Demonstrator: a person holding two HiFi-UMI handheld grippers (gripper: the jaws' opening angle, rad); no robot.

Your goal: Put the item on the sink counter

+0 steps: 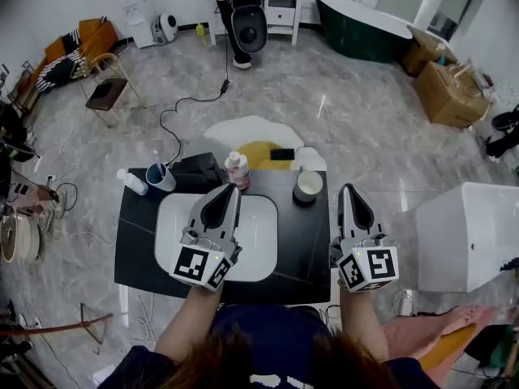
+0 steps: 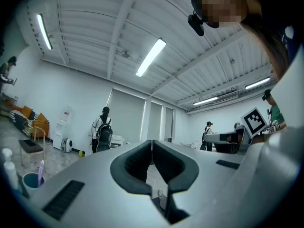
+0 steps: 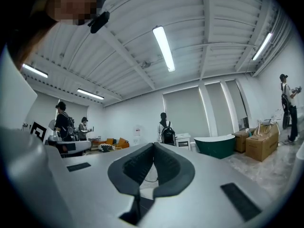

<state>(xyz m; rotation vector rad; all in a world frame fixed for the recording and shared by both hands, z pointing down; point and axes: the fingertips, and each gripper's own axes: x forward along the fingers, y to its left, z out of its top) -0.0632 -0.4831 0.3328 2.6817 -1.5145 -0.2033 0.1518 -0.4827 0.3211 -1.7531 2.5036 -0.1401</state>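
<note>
The black sink counter (image 1: pixel 304 245) with its white basin (image 1: pixel 258 233) lies right below me. At its back edge stand a clear bottle (image 1: pixel 132 181), a blue cup with a toothbrush (image 1: pixel 160 176), a black box (image 1: pixel 197 171), a pink-and-white bottle (image 1: pixel 238 171) and a dark mug (image 1: pixel 308 185). My left gripper (image 1: pixel 230 190) hangs over the basin, tip near the pink-and-white bottle, jaws shut and empty. My right gripper (image 1: pixel 348 190) is over the counter's right edge, beside the mug, also shut on nothing. Both gripper views look up and out into the room: left gripper (image 2: pixel 152 141), right gripper (image 3: pixel 153 144).
A white cabinet (image 1: pixel 466 233) stands close on the right. Behind the counter lies a yellow-and-white mat (image 1: pixel 259 148) with a cable (image 1: pixel 174 124) trailing on the floor. Farther off are a green bathtub (image 1: pixel 361 27), cardboard boxes (image 1: pixel 450 91), a chair (image 1: pixel 105 91) and a person (image 1: pixel 246 14).
</note>
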